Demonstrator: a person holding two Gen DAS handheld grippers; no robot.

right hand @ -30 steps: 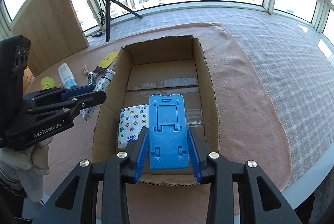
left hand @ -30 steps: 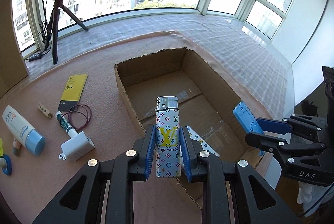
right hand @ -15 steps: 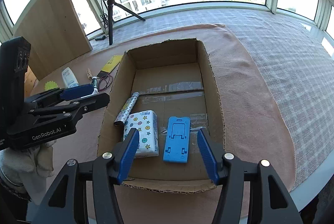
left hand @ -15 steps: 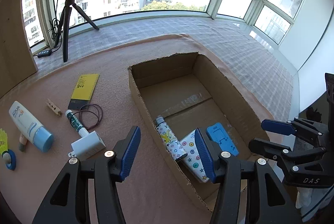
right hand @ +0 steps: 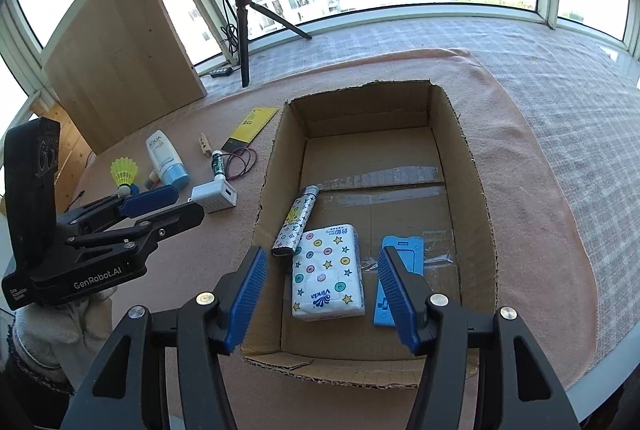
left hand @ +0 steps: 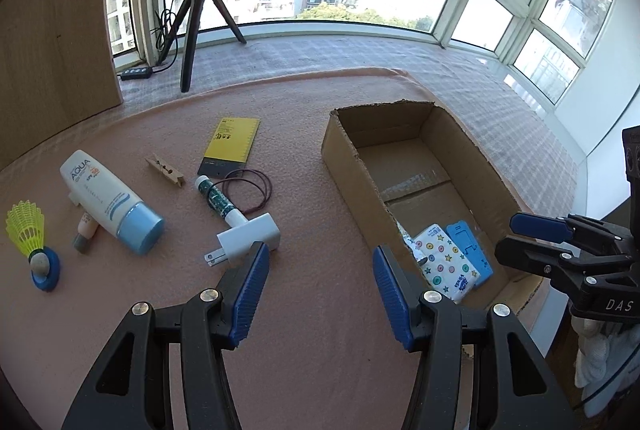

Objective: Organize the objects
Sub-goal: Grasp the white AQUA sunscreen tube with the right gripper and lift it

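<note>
An open cardboard box (right hand: pixel 476 173) holds a patterned lighter (right hand: pixel 296 222), a tissue pack (right hand: pixel 328 274) and a blue phone stand (right hand: pixel 396 270); the box also shows in the left wrist view (left hand: pixel 348 165). My right gripper (right hand: pixel 322 294) is open and empty above the box's near end. My left gripper (left hand: pixel 318 290) is open and empty over the cloth left of the box. Loose on the cloth lie a white charger (left hand: pixel 250 236), a green tube (left hand: pixel 216 197), a hair tie (left hand: pixel 250 185), a clothespin (left hand: pixel 165 170), a yellow card (left hand: pixel 232 145), a sunscreen bottle (left hand: pixel 110 201) and a shuttlecock (left hand: pixel 28 232).
A ring light on a tripod (left hand: pixel 200 1) and a wooden board (left hand: pixel 52 29) stand at the back left. A small beige tube (left hand: pixel 85 233) lies beside the sunscreen. The table edge (right hand: pixel 600 350) runs just right of the box.
Both grippers opened and dropped the lighter and the blue stand into the box. The left gripper then swung left, away from the box, toward the loose items.
</note>
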